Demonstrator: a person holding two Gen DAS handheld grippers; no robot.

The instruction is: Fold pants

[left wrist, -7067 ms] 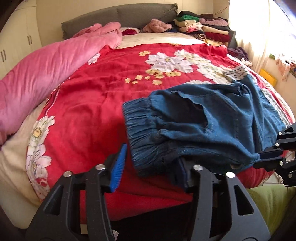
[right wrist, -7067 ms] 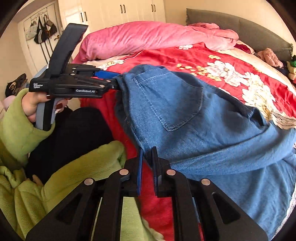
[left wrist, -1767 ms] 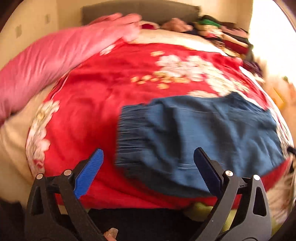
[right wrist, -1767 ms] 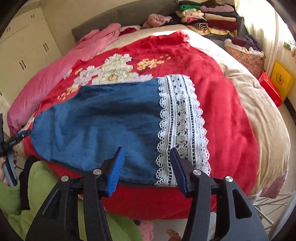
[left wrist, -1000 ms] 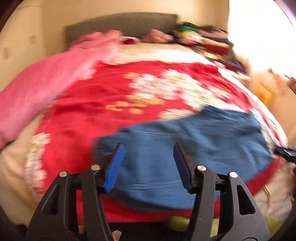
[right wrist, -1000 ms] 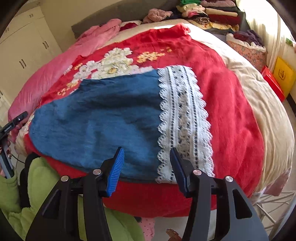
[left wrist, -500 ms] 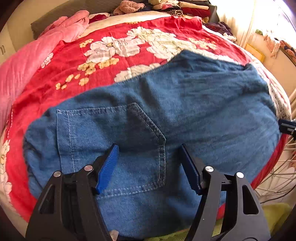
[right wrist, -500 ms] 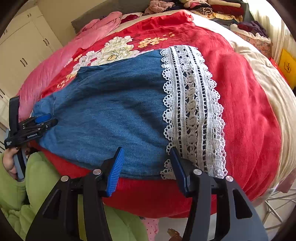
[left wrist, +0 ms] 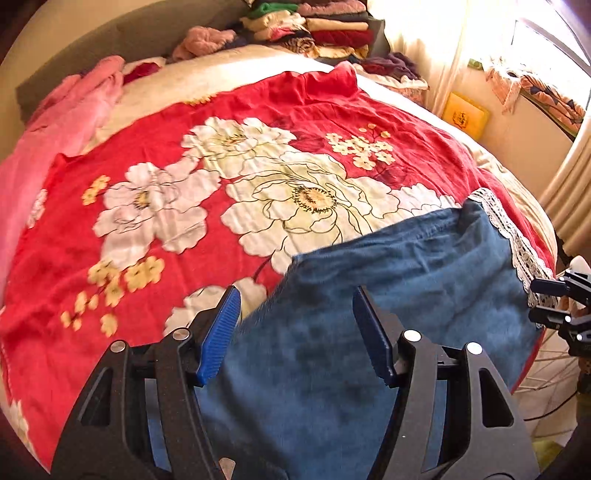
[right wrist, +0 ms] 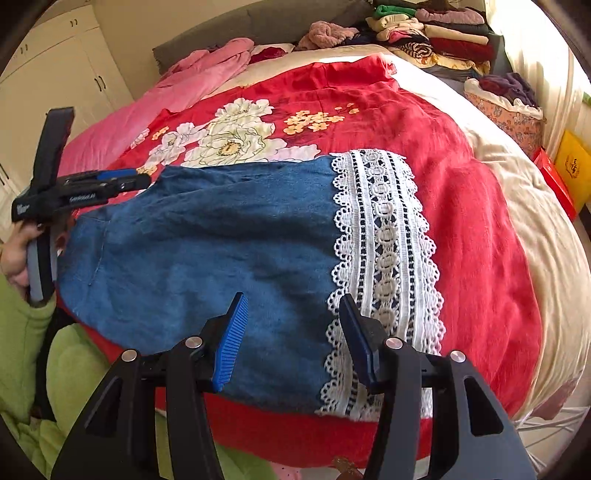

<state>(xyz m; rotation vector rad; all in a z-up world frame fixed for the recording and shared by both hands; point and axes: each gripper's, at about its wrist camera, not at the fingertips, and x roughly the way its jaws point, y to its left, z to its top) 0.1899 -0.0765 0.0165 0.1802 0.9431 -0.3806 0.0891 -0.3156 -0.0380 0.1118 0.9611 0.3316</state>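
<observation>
A wide bed with a cream sheet carries a red floral cotton coverlet. Folded blue denim pants with a white lace hem lie flat on it, just beyond the gripper tips; a pink plush blanket lies far left.

The red bedspread lies bare beyond the pants, leaving free passage; a pink quilt and stacked clothes crowd the bed's far edges.

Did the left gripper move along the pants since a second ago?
Yes. In the right wrist view the left gripper now sits at the pants' far edge by the white flowers; before, it was off the bed's near corner.
</observation>
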